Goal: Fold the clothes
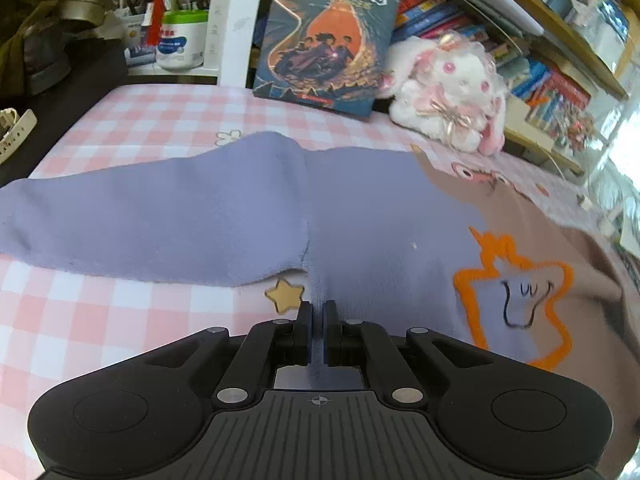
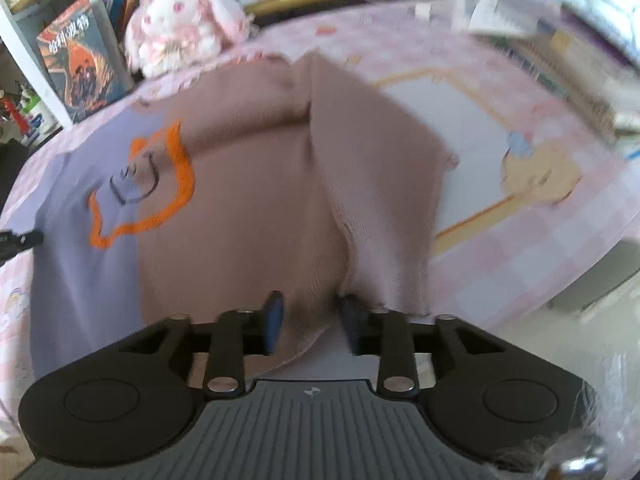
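Two grippers, left gripper pinching sweater, right gripper half-open

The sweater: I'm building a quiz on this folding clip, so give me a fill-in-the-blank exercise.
1. The left gripper is shut on the sweater's ____ half.
2. The star outline on the sweater is ____.
3. The right gripper's jaws stand ____ around the brown hem.
4. Beside the book sits a plush ____.

Missing: purple; orange; open; rabbit

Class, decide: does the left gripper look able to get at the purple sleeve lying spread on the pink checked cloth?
Probably yes: the purple sleeve lies flat and uncovered, but the left gripper is shut on the sweater's hem and must release first.
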Tool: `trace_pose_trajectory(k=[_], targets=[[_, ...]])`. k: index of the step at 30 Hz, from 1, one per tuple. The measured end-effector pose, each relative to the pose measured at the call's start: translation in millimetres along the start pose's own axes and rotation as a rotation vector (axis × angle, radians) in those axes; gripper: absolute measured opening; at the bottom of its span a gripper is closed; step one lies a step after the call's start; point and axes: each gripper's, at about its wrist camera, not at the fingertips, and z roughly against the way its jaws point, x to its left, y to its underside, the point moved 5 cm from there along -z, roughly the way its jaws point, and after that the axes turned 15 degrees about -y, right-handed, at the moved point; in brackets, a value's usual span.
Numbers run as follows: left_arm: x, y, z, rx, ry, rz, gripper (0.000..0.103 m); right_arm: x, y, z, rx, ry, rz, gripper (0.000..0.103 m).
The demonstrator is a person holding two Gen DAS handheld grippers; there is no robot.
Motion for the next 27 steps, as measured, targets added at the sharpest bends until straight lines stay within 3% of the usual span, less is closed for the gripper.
trace_pose_trajectory(k=[5, 12, 15, 19, 24, 27], targets=[[-3, 5, 9, -0.005, -0.046, -0.008, 0.008, -27, -26, 6, -0.061, 0.154, 0.09, 0.043], [-9, 6, 31, -0.069, -0.139, 0.071, 0.009, -36, -47, -3, -0.041, 0.096, 0.246, 0.055], [-22, 13, 40, -0.076, -0.168, 0.107, 0.009, -42, -58, -9, -0.005, 0.017, 0.268, 0.055], [-42, 25, 46, -0.065, -0.203, 0.128, 0.009, -44, -73, 13, 0.046, -0.257, 0.335, 0.06], [-67, 39, 54, -0.051, -0.247, 0.154, 0.009, -57, -69, -8, 0.215, -0.35, 0.389, 0.057], [-82, 48, 59, -0.042, -0.274, 0.17, 0.009, -50, -61, -21, 0.264, -0.397, 0.438, 0.057]])
